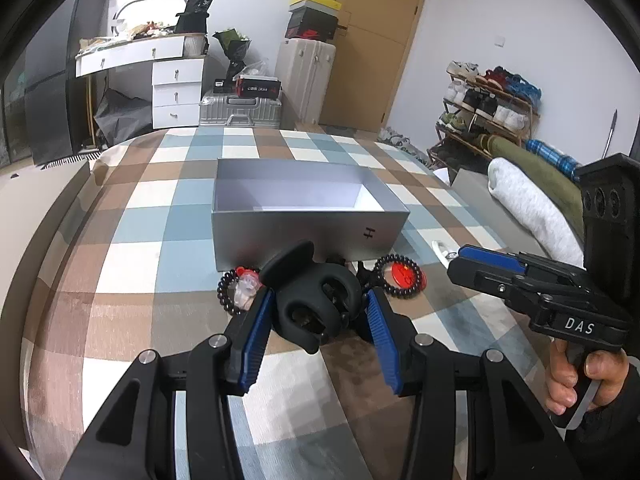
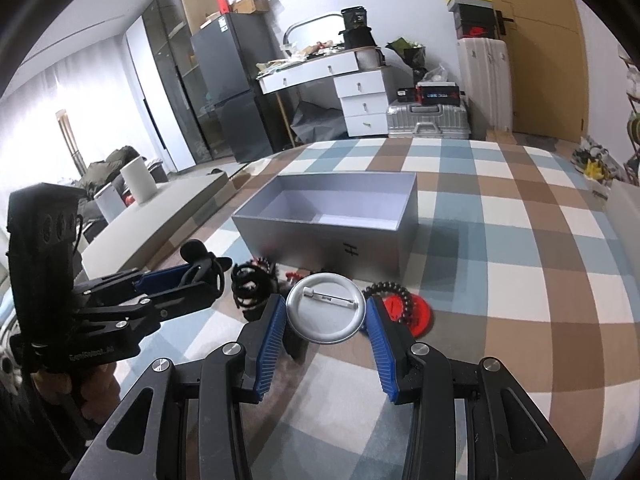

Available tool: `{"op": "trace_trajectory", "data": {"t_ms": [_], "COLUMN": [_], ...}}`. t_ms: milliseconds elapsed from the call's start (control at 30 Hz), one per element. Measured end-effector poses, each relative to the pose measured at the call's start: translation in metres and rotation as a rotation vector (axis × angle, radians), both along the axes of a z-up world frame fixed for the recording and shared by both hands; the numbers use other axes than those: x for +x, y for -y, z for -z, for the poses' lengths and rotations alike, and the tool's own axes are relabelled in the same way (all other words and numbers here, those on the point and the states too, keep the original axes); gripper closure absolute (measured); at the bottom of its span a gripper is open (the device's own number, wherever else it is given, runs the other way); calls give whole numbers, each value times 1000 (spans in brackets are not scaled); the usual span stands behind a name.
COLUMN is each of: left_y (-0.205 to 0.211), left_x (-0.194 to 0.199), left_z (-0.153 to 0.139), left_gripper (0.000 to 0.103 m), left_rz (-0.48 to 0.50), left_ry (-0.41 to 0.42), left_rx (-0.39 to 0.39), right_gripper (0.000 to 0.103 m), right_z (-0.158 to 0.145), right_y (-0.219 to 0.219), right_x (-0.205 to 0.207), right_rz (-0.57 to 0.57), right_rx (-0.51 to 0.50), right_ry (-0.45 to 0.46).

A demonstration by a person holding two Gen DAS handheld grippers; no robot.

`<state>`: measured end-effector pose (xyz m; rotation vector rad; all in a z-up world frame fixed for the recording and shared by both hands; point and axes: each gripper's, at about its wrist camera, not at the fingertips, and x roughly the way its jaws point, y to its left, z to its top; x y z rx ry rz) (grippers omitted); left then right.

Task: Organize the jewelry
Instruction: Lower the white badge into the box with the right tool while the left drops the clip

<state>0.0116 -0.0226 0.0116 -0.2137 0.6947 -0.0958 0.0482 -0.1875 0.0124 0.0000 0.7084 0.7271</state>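
The left gripper (image 1: pixel 318 312) holds one black hair claw clip (image 1: pixel 316 304) tight between its two blue fingers (image 1: pixel 256 332). Just past its left fingertip lies one dark bead bracelet (image 1: pixel 230 294) around a small red and white thing. Just past its right fingertip lies a second dark bead bracelet (image 1: pixel 400 276), and this one sits on one round red badge (image 1: pixel 404 274).

The right gripper (image 2: pixel 326 314) holds one round silver pin badge (image 2: pixel 326 308) by its edges, back side up, so the pin bar shows. Just beside its right finger sit the red badge (image 2: pixel 416 316) and the bead bracelet (image 2: pixel 390 292) on top of it. Near its left finger is one black coiled hair tie (image 2: pixel 252 284).

Straight ahead of both tools, a bit farther, stands one open grey box (image 1: pixel 304 232) with nothing seen inside. All of it rests on one checked blanket (image 1: pixel 132 240) of blue, brown and white squares.
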Motion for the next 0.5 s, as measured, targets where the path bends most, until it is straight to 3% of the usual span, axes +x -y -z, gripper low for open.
{"op": "trace_trajectory", "data": {"t_ms": [500], "left_y": [-7], "left_x": [18], "left_z": [-14], "left_gripper": [61], "left_rz": [-16], "left_ry": [22], "left_rx": [18], "right_gripper": [62], "right_z": [-27], "right_y": [-6], "right_x": [23], "right_rz": [29], "right_rx": [42], "right_ry": [7]}}
